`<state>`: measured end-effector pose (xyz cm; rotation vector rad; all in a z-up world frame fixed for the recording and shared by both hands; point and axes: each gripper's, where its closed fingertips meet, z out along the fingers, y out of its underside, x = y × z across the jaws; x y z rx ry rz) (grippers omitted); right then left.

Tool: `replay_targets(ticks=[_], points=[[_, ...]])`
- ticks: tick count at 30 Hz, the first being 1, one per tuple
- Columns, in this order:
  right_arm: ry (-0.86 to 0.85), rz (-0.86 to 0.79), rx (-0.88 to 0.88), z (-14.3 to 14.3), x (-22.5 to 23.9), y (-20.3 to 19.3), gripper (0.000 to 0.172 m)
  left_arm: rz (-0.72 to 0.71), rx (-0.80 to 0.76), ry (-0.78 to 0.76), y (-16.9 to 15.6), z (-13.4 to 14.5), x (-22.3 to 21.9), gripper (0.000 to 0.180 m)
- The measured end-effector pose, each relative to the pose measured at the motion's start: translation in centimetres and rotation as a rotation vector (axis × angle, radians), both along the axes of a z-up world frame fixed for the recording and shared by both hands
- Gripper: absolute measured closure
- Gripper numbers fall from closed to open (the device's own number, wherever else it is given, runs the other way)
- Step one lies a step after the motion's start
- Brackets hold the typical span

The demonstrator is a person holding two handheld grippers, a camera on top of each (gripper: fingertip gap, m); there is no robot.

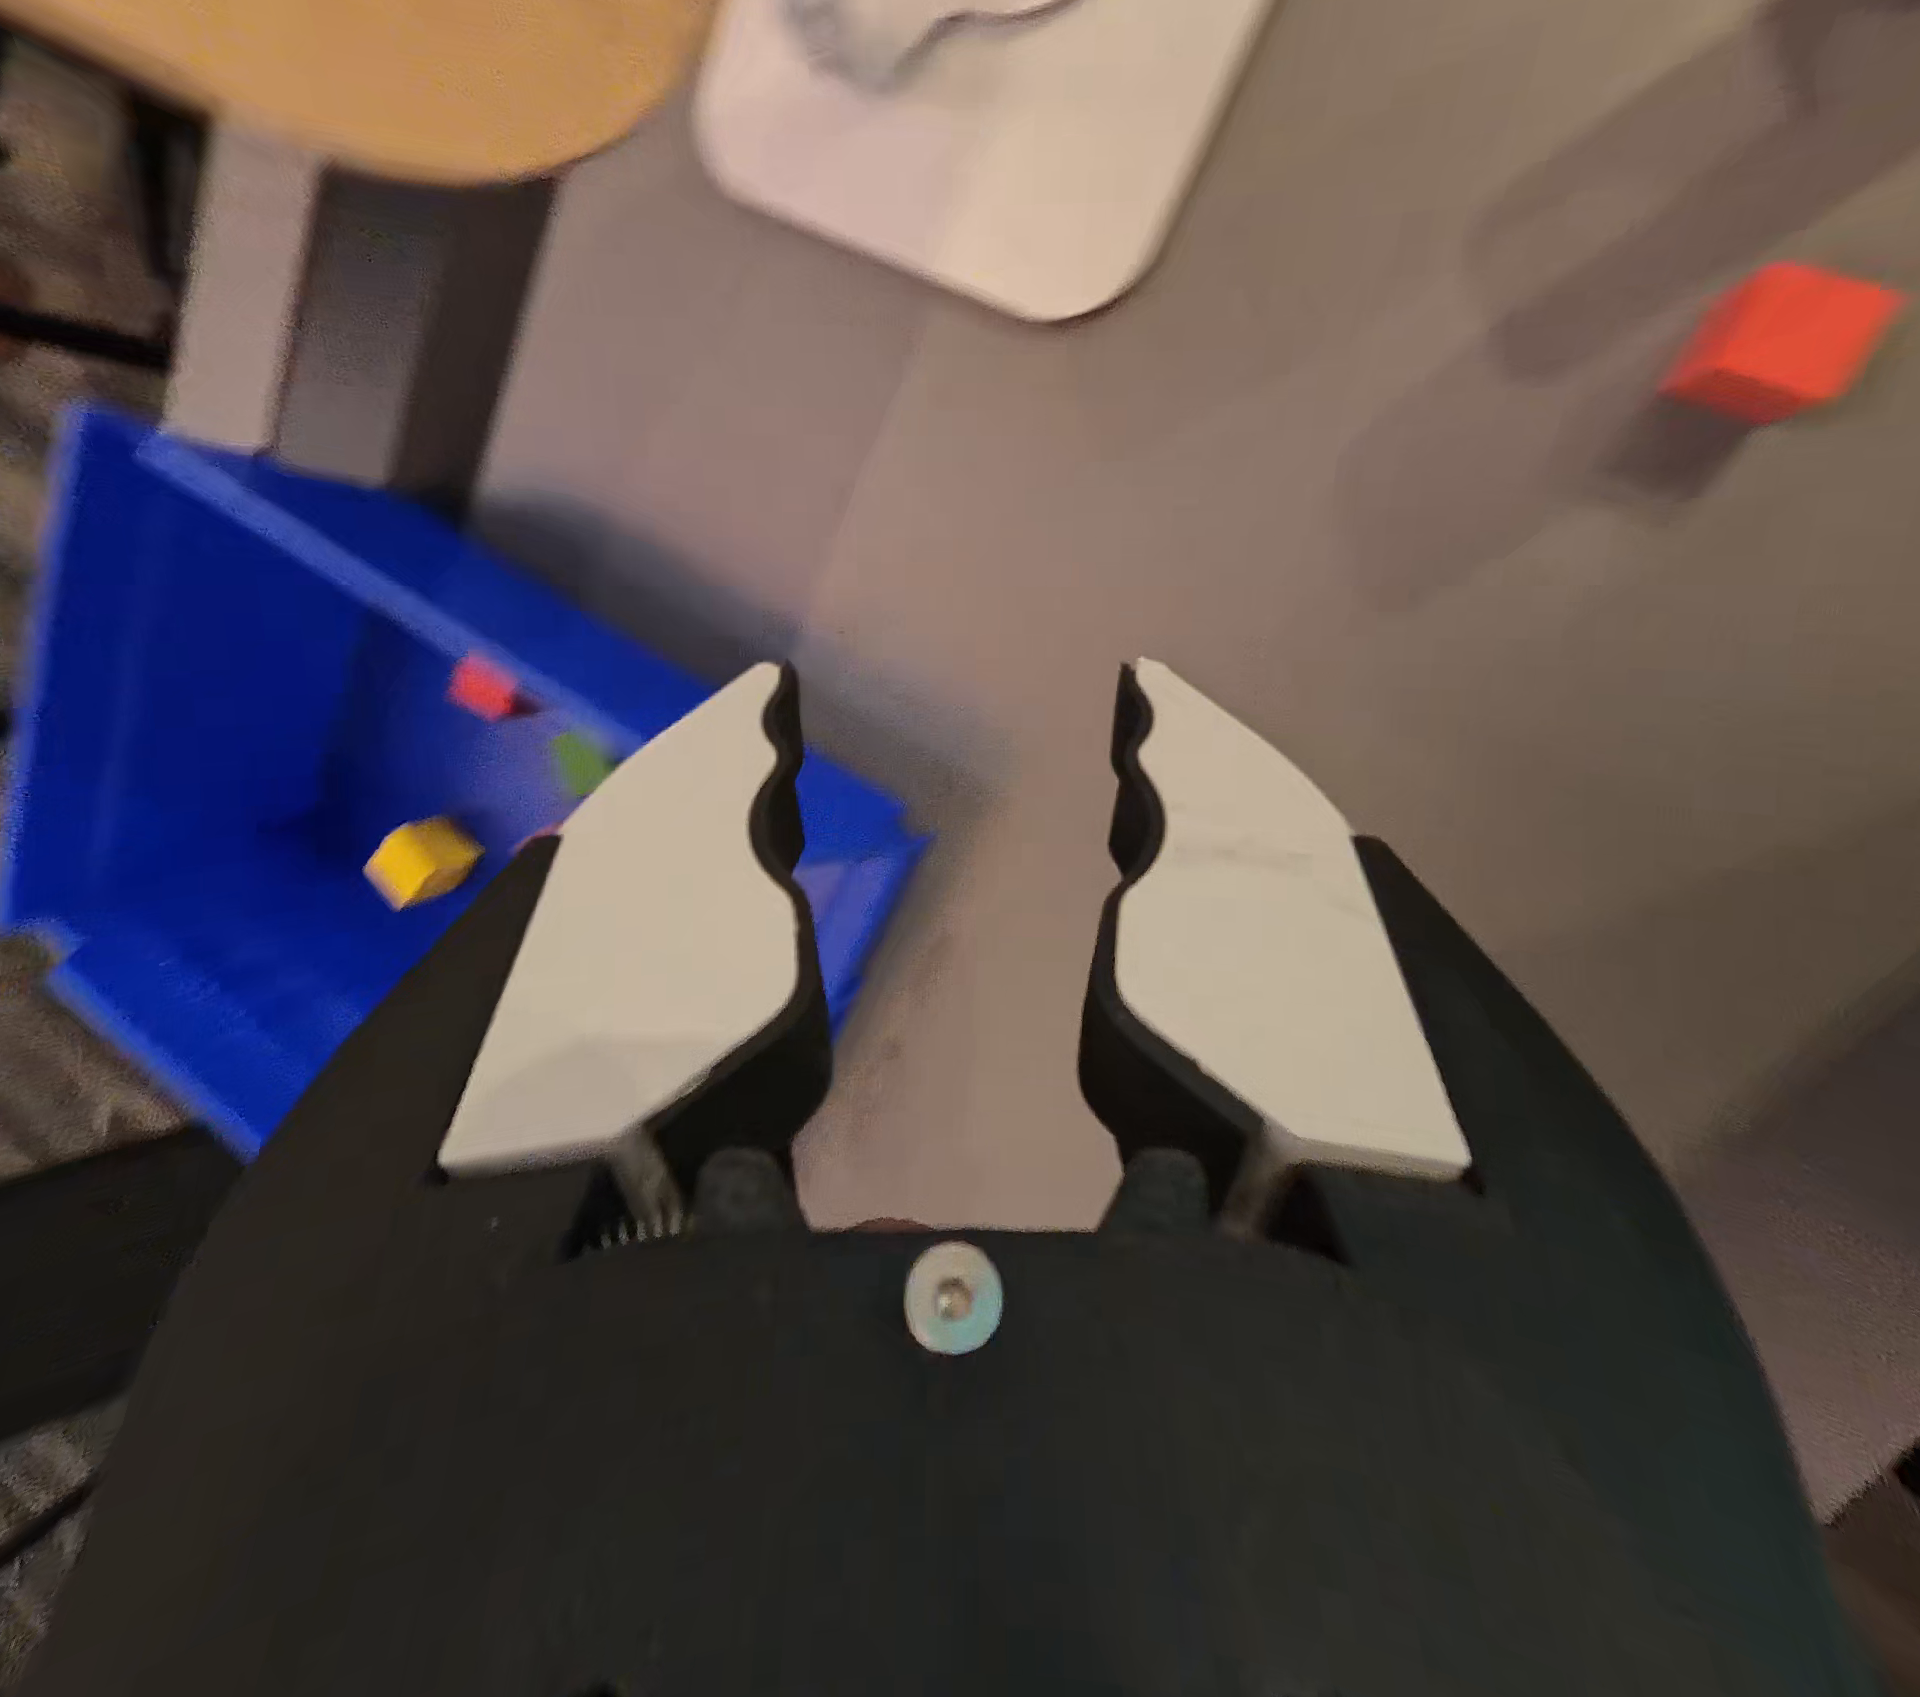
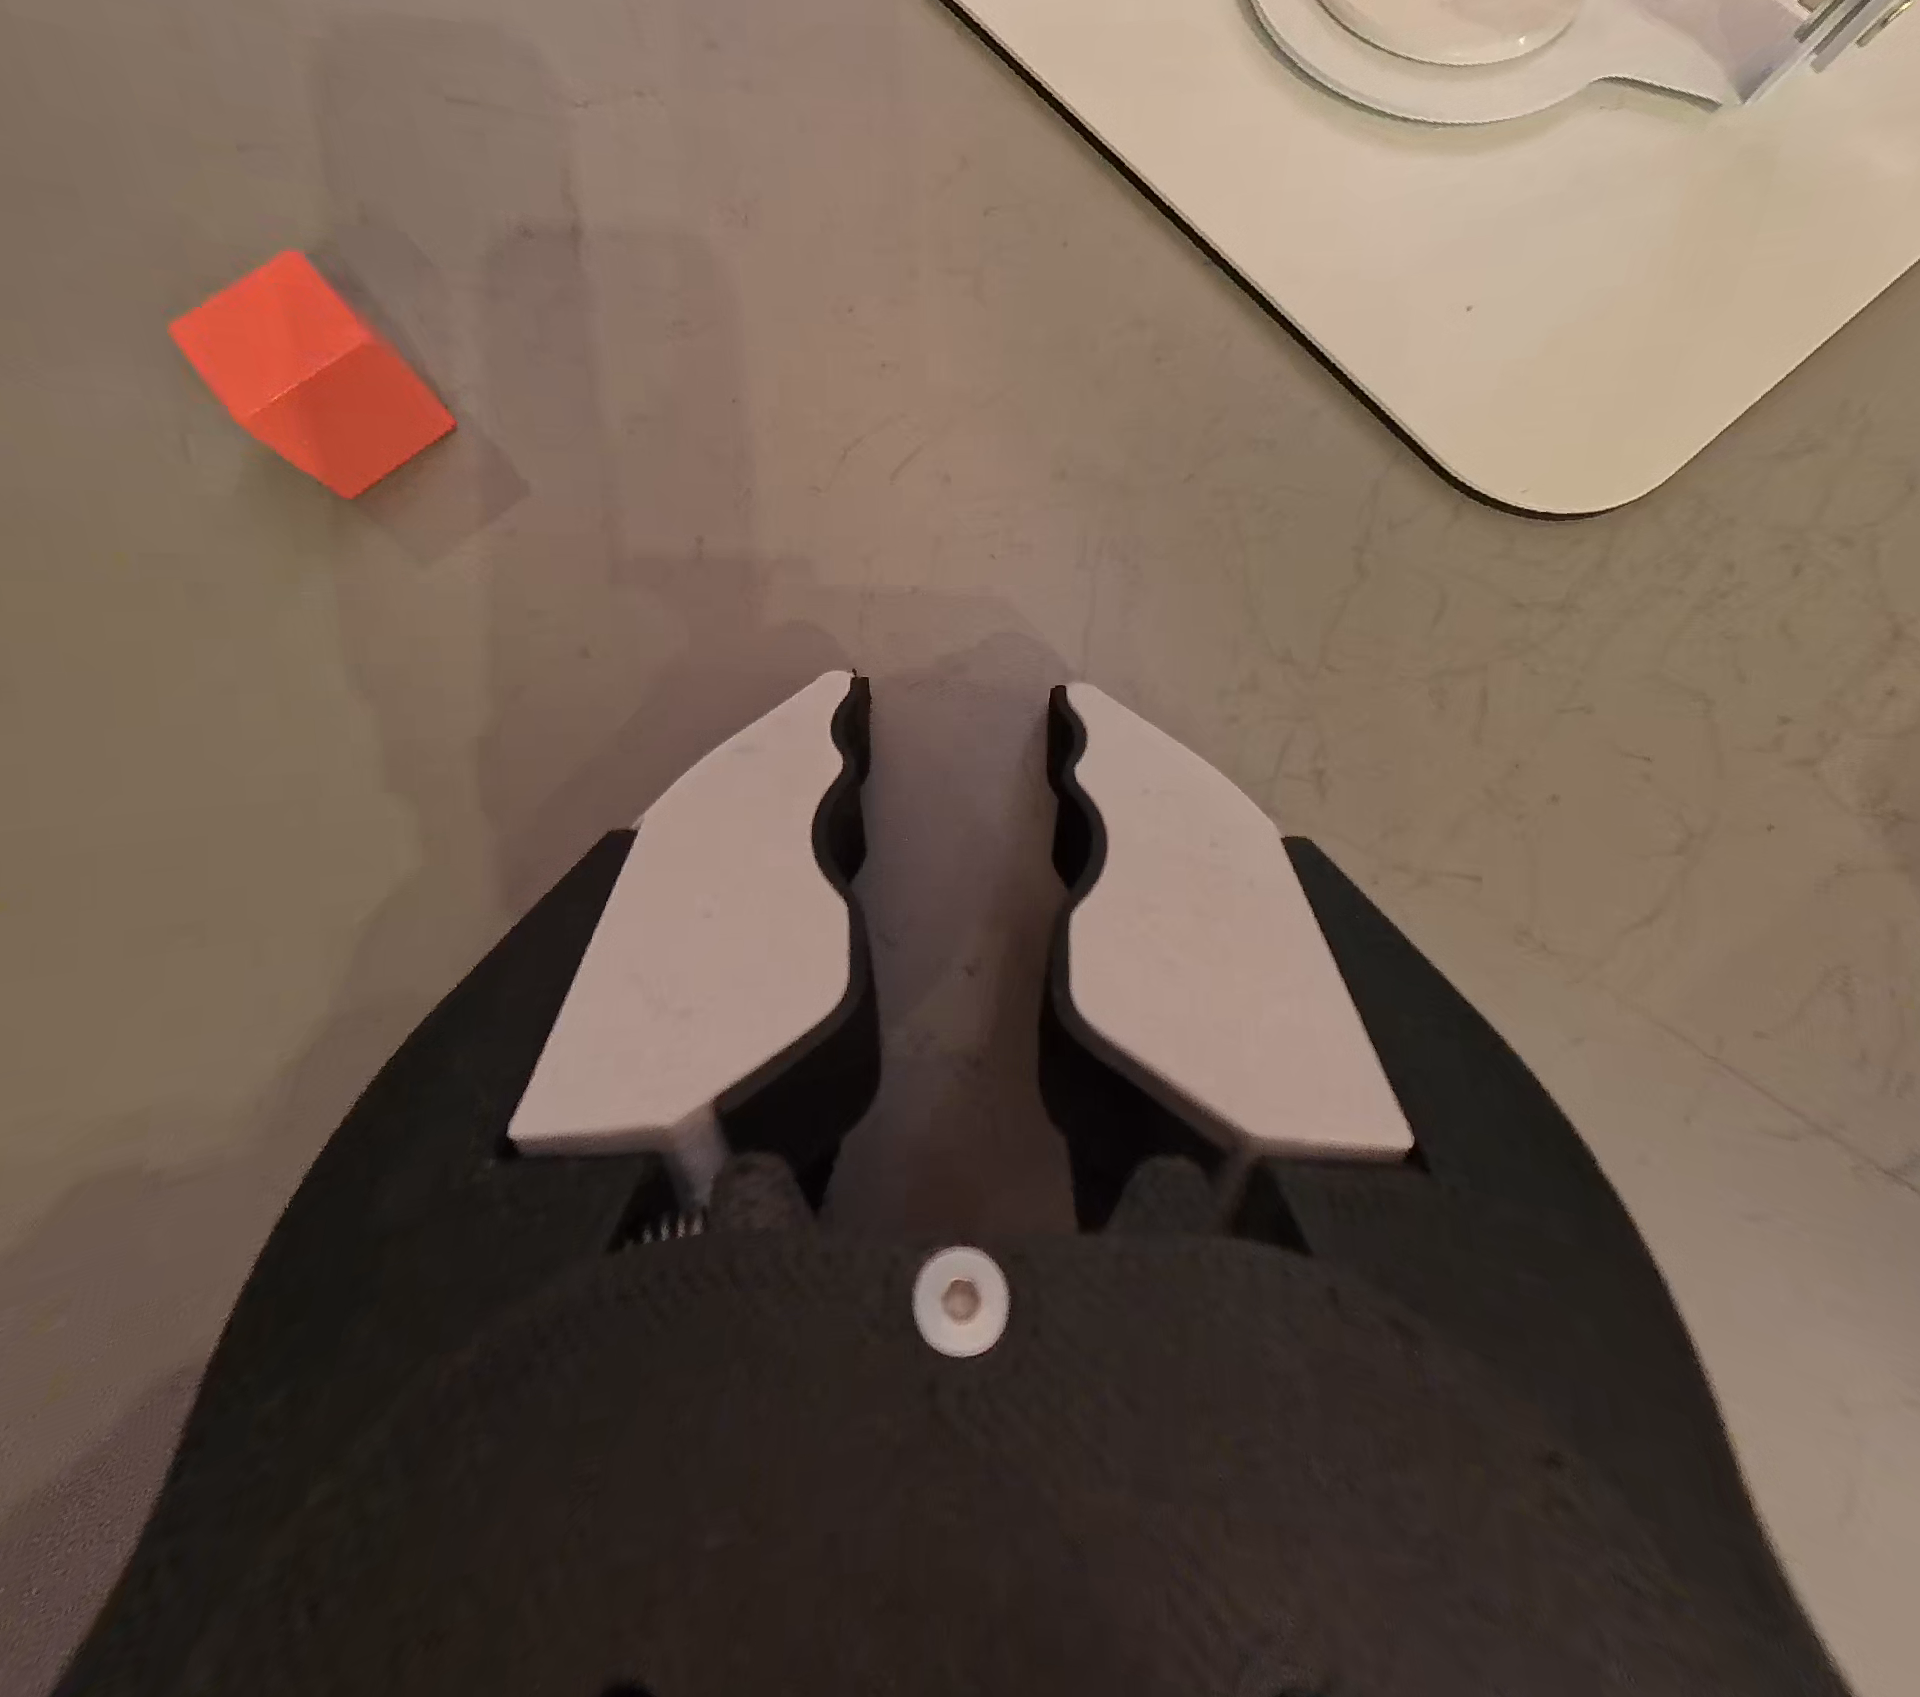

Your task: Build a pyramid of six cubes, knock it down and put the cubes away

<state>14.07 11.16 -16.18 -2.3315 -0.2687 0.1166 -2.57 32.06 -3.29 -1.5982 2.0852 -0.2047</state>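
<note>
Altogether one orange cube on table, three in blue bin, both claws empty, apart.

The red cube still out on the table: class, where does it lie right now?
The red cube lies alone on the grey table, at the left of the right wrist view, left of the white board and outside the blue bin.

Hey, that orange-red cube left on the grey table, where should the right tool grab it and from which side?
Probably from above, pads on two opposite flat side faces of the orange-red cube. It lies alone on the table, turned diagonal to the open right tool, so twist the tool to square with its faces first.
</note>
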Motion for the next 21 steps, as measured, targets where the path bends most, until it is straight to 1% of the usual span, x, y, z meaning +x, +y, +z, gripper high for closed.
replay_targets(ticks=[3, 5, 7, 9, 11, 13, 15, 18, 21], points=[[0.0, -0.001, 0.0, 0.0, 0.0, 0.0, 0.139, 0.074, 0.074, -0.025, 6.7, 2.5, -1.3, 0.124], [0.0, -0.001, 0.0, 0.0, 0.0, 0.0, 0.139, 0.076, 0.108, 0.016, 10.4, 2.7, -2.2, 0.126], [0.0, -0.001, 0.0, 0.0, 0.0, 0.0, 0.139, 0.06, 0.108, 0.059, 13.6, 1.8, -2.6, 0.13], [0.0, -0.001, 0.0, 0.0, 0.0, 0.0, 0.139, 0.031, 0.074, 0.117, 15.8, -0.2, -2.8, 0.129], [0.0, -0.002, 0.0, 0.0, 0.0, 0.0, 0.14, -0.038, 0.063, 0.177, 17.3, -2.7, -3.0, 0.134], [0.0, -0.002, 0.0, 0.0, 0.0, 0.0, 0.14, -0.078, 0.073, 0.264, 18.8, -5.4, -3.5, 0.133], [0.0, -0.002, 0.0, 0.0, 0.0, -0.1, 0.14, -0.151, 0.083, 0.331, 19.5, -7.5, -4.0, 0.134], [0.0, -0.002, 0.001, 0.0, 0.0, -0.1, 0.14, -0.216, 0.091, 0.382, 20.4, -9.3, -4.1, 0.131], [0.0, -0.007, 0.001, 0.0, 0.1, -0.1, 0.141, -0.276, 0.097, 0.41, 20.9, -10.4, -3.9, 0.136]])
